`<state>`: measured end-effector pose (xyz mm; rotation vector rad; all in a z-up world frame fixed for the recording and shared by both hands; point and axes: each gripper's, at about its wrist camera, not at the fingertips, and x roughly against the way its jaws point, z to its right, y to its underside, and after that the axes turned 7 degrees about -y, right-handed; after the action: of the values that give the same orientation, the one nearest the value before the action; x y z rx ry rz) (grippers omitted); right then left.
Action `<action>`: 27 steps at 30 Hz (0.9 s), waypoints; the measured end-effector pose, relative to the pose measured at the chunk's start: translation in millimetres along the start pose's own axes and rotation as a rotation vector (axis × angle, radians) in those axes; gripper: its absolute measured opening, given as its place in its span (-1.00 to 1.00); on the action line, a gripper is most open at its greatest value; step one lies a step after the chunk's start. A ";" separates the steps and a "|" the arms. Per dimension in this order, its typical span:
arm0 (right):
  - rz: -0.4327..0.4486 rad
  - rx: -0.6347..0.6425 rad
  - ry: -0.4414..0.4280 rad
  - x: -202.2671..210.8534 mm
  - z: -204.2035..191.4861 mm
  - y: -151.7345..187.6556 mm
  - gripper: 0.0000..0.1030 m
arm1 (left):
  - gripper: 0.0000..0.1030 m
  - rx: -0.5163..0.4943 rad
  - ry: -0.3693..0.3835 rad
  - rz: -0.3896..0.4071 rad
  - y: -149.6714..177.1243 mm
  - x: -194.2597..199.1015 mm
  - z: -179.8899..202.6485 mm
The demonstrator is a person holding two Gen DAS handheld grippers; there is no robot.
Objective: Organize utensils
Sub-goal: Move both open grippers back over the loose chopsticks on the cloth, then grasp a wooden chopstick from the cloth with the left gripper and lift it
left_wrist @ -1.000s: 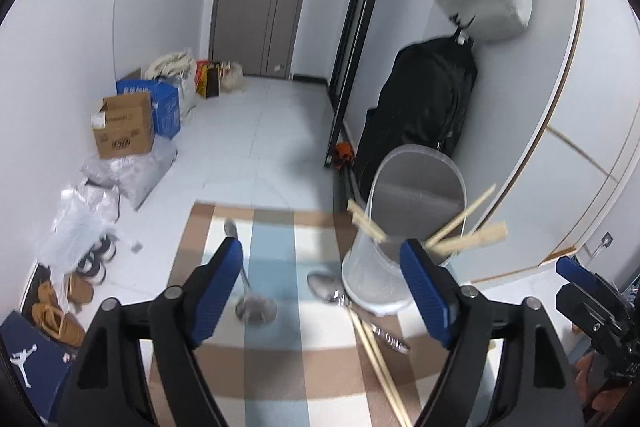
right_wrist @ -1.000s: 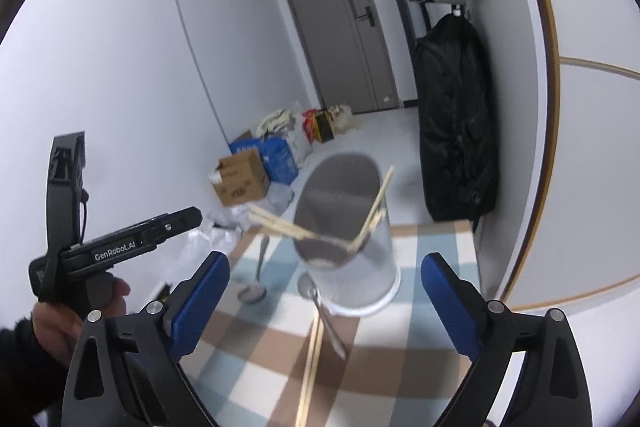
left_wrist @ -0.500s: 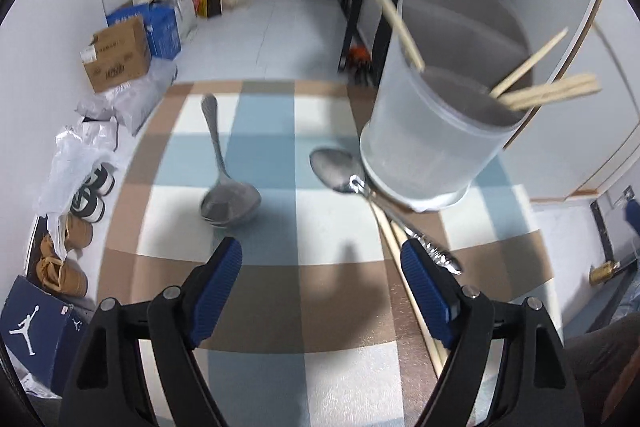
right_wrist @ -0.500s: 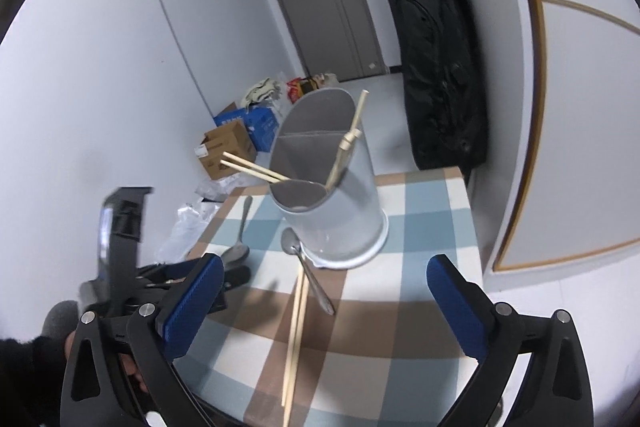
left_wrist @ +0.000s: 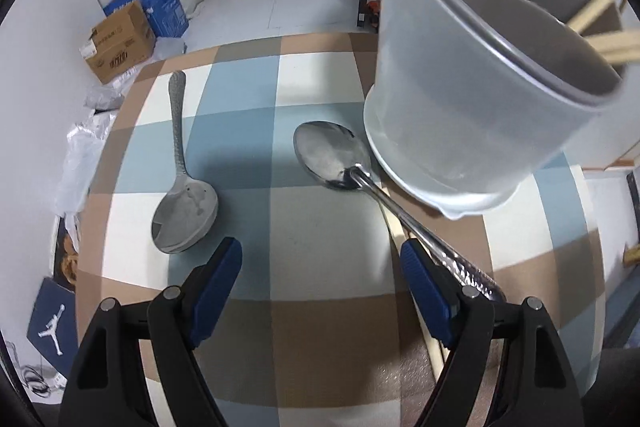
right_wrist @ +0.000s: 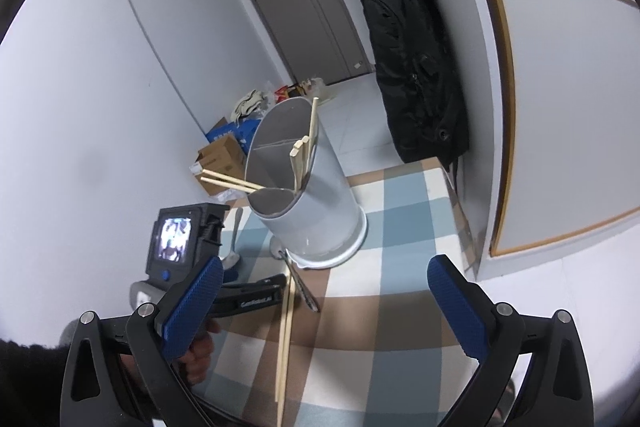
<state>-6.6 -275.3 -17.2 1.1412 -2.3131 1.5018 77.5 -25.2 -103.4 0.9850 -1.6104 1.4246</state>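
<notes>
Left wrist view: the left gripper (left_wrist: pixel 320 259) hangs low over a checked cloth (left_wrist: pixel 320 107), its blue pads wide apart with nothing between them. A shiny spoon (left_wrist: pixel 332 155) lies bowl-up just ahead, its handle running back under the right finger (left_wrist: pixel 424 283). A duller spoon (left_wrist: pixel 184 211) lies to the left, apart from the first, handle pointing away. A grey holder (left_wrist: pixel 460 115) stands upright just right of the shiny spoon, with chopsticks (left_wrist: pixel 592 15) leaning out of it. A loose pair of chopsticks (left_wrist: pixel 396 231) lies under the shiny spoon's handle.

Right wrist view: the right gripper (right_wrist: pixel 324 291) has its pads wide apart, empty, above the cloth (right_wrist: pixel 404 211). The holder (right_wrist: pixel 312 203) stands ahead, divided inside, with chopsticks (right_wrist: pixel 304 155) in it. The loose pair (right_wrist: pixel 286 331) lies on the cloth in front. The left gripper (right_wrist: pixel 256 297) is at the left, held by a hand (right_wrist: pixel 200 355).
</notes>
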 end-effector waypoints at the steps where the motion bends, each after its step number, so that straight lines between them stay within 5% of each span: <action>1: -0.001 -0.004 -0.004 0.1 0.3 0.0 1.00 | 0.52 -0.004 0.008 -0.008 -0.6 -0.3 0.6; 11: 0.001 0.021 -0.014 2.9 -6.3 1.7 1.00 | 0.51 -0.022 0.006 -0.046 -5.3 -7.8 8.7; 27: 0.000 0.015 -0.013 2.4 -6.6 3.5 1.00 | -0.49 -0.061 0.043 -0.021 4.1 2.6 6.4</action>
<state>-12.4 -270.3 -15.2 1.1577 -2.3142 1.5193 72.4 -31.4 -103.3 0.9271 -1.5981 1.3663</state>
